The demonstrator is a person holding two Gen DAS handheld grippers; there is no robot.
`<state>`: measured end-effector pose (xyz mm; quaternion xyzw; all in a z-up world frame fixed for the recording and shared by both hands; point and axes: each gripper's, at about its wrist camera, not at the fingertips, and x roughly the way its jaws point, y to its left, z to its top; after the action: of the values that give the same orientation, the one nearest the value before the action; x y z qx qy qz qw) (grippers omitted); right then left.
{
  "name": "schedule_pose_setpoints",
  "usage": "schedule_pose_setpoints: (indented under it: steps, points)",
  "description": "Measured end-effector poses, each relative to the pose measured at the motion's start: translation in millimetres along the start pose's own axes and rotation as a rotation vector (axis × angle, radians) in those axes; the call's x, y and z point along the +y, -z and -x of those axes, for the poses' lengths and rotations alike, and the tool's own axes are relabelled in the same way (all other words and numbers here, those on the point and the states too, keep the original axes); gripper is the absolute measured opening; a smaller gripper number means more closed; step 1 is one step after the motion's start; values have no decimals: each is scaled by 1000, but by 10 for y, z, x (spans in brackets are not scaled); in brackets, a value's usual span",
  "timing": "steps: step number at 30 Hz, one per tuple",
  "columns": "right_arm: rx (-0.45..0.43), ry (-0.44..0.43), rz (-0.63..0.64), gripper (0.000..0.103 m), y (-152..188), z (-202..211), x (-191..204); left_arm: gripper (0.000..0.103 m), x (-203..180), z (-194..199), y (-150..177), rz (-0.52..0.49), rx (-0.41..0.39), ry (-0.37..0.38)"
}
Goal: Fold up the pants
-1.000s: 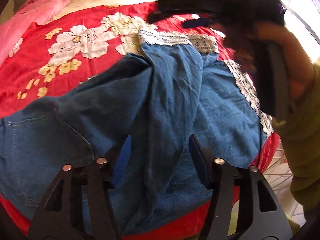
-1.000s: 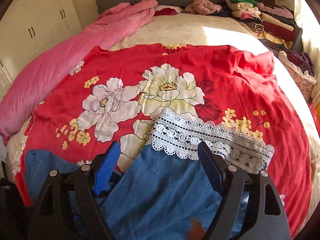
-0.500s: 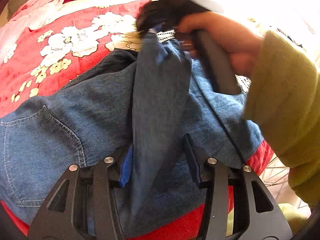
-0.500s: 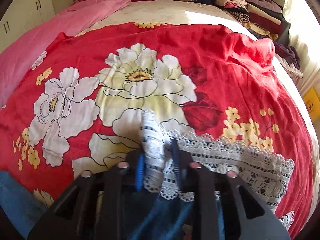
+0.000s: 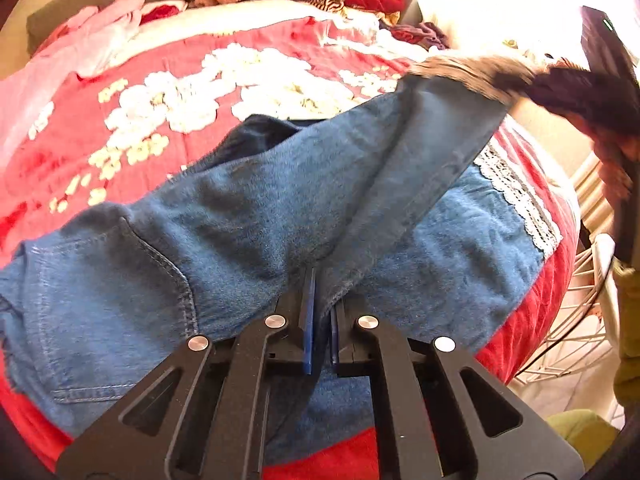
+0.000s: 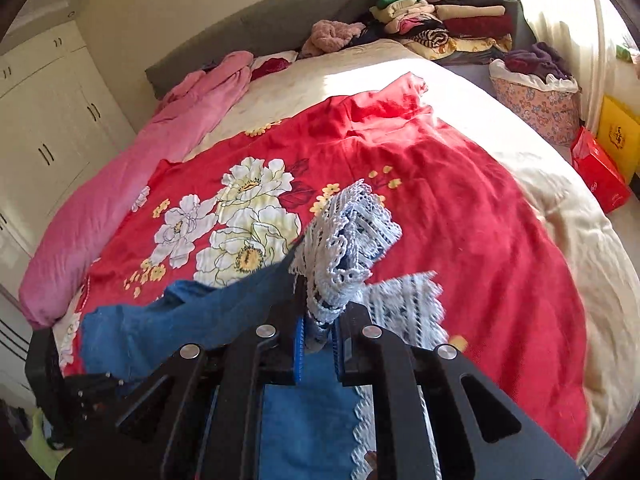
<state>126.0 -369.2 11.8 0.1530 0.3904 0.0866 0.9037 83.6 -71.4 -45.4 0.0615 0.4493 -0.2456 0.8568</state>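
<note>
Soft, napped blue denim on the pants, stitched pocket seams, openwork white lace cuff. Smooth red floral cotton-like bedspread. Matt black plastic on the left gripper and right gripper, shiny metal rivets, blue ribbed pads.

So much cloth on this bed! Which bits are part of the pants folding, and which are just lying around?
Part of the job:
- blue denim pants with lace hems
- left gripper, shut on the pants
- right gripper, shut on a lace hem

Just lying about:
- red flowered cover
- pink blanket
- stack of folded clothes
- flowered basket
</note>
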Motion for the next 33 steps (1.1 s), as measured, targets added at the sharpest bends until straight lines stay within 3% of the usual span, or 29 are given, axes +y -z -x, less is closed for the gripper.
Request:
schedule_pose_setpoints:
  steps: [5, 11, 14, 15, 16, 18, 19, 20, 21, 33]
  points:
    - [47, -29, -24, 10, 445, 286, -152, 1, -117, 114, 42, -57, -5, -16]
    - [148, -4, -40, 13, 910, 172, -268, 1, -224, 42, 174, -100, 62, -49]
    - [165, -9, -80, 27, 1015, 171, -380, 1, -232, 10, 245, -97, 88, -62]
    - [159, -3, -93, 39, 1043, 204, -414, 1, -226, 4, 266, -92, 94, -67]
    - [147, -3, -101, 42, 1042, 234, -452, 1, -223, 2, 275, -90, 97, -69]
    - [142, -12, -108, 42, 1044, 271, -497, 1, -229, 12, 290, -89, 104, -79]
    - [145, -14, -104, 37, 1047, 274, -509, 1, -241, 21, 299, -94, 106, -86]
    - [149, -21, -97, 30, 1050, 278, -512, 1, -249, 31, 310, -97, 106, -95]
    - [151, -28, -84, 15, 1057, 281, -498, 1, -252, 38, 317, -96, 107, -99]
    - [187, 30, -55, 15, 1198, 276, -574, 1, -289, 45, 396, -108, 139, -126]
